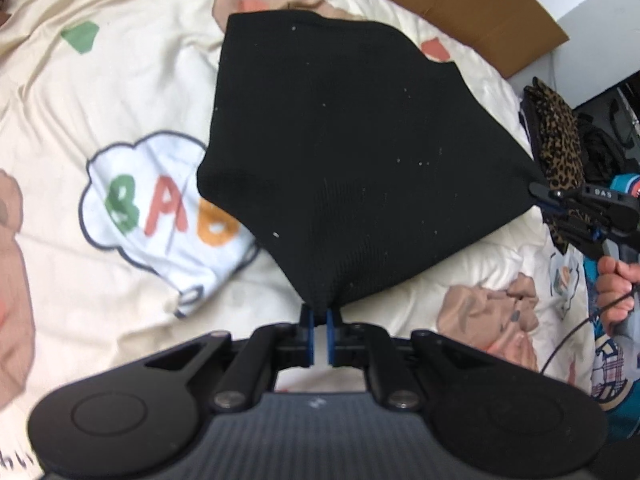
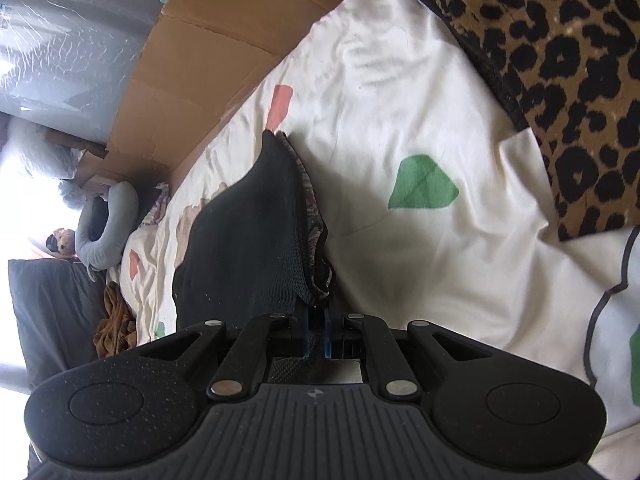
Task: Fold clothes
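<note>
**Black garment held by two corners above the printed bed cover**

A cream bed cover (image 1: 100, 80) printed with bears, green and coral patches and a cloud bearing coloured letters fills most of both views, rumpled throughout. Flattened brown cardboard (image 1: 480, 4) runs along its far edge.

Spread above the middle of the cover is the black garment (image 1: 340, 152), a ribbed knit flecked with pale lint. It sags between its two pinched corners, and its far end lies on the cover near the cardboard edge. In the right wrist view a patterned lining shows along its folded edge.

A leopard-print cloth (image 2: 560, 100) lies at the cover's right edge, beside the black garment's right corner.

The left gripper (image 1: 319, 334) has its jaws drawn nearly together, with the garment's near corner clamped between the blue pads. The right gripper (image 2: 316, 330) is likewise closed tight, biting the garment's other corner; from the left wrist view it reaches in from the right edge of the cover.

A hand (image 1: 616, 292) wraps the right gripper's handle, a thin black cable trailing below it.
</note>
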Demonstrator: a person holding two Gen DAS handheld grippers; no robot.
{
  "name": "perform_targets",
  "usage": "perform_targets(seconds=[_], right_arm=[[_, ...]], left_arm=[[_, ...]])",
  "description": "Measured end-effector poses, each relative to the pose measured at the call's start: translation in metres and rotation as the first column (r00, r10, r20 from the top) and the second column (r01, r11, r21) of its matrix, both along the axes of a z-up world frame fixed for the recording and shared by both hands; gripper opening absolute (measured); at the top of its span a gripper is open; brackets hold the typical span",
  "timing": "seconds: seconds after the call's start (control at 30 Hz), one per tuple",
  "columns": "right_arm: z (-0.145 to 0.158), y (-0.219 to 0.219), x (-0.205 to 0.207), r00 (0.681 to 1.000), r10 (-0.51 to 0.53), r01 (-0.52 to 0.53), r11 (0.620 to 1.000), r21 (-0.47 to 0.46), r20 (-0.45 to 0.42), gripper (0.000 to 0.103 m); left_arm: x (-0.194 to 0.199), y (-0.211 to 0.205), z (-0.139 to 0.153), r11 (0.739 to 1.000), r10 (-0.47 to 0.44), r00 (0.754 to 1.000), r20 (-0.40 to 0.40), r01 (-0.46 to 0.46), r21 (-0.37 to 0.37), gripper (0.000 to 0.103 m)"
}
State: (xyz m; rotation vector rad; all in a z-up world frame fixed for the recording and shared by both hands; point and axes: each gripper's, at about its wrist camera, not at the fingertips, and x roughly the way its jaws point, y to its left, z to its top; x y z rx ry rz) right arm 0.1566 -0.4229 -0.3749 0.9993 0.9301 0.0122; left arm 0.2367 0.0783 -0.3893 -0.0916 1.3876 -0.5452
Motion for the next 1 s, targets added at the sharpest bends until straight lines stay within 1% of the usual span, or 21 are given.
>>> perform_targets(seconds=[0.03, 0.1, 0.17, 0.23, 0.37, 0.53, 0.67, 0.83, 1.0], right_arm=[[0.000, -0.002, 0.000, 1.000, -0.002, 0.002, 1.000, -0.001, 0.002, 0.005], [0.001, -0.005, 0.000, 1.000, -0.006, 0.006, 1.000, -0.004, 0.006, 0.005], [0.000, -0.008, 0.000, 1.000, -0.012, 0.012, 1.000, -0.012, 0.010, 0.005], [0.000, -0.012, 0.000, 1.000, -0.018, 0.018, 1.000, -0.021, 0.015, 0.005], [-0.001, -0.023, -0.001, 0.999, -0.038, 0.039, 0.999, -0.020, 0.027, 0.005], [0.000, -0.030, 0.000, 0.999, -0.052, 0.052, 0.998, -0.030, 0.016, 0.005], [0.003, -0.033, -0.002, 0.998, -0.056, 0.057, 0.997, -0.045, 0.022, 0.005], [0.004, -0.040, -0.008, 0.996, -0.083, 0.084, 0.996, -0.036, 0.030, 0.005], [0.002, -0.055, -0.018, 0.992, -0.124, 0.125, 0.992, -0.015, 0.018, 0.005]], left_arm=[[-0.001, -0.004, 0.000, 1.000, -0.002, 1.000, -0.010, 0.002, 0.013, 0.005], [-0.001, -0.010, -0.005, 0.999, 0.036, 0.997, -0.068, -0.033, 0.032, 0.005], [-0.004, -0.020, -0.012, 0.997, 0.048, 0.992, -0.113, -0.042, 0.057, 0.005], [-0.006, -0.033, -0.014, 0.997, 0.033, 0.990, -0.138, -0.022, 0.079, 0.005], [-0.019, -0.049, -0.013, 0.995, 0.019, 0.980, -0.199, 0.000, 0.097, 0.004], [-0.031, -0.068, -0.006, 0.990, 0.018, 0.979, -0.204, 0.011, 0.138, 0.004], [-0.036, -0.080, -0.006, 0.986, 0.045, 0.974, -0.221, -0.007, 0.167, 0.004], [-0.046, -0.095, -0.006, 0.986, 0.023, 0.969, -0.247, 0.018, 0.163, 0.004], [-0.057, -0.114, -0.006, 0.987, -0.009, 0.959, -0.283, 0.054, 0.151, 0.004]])
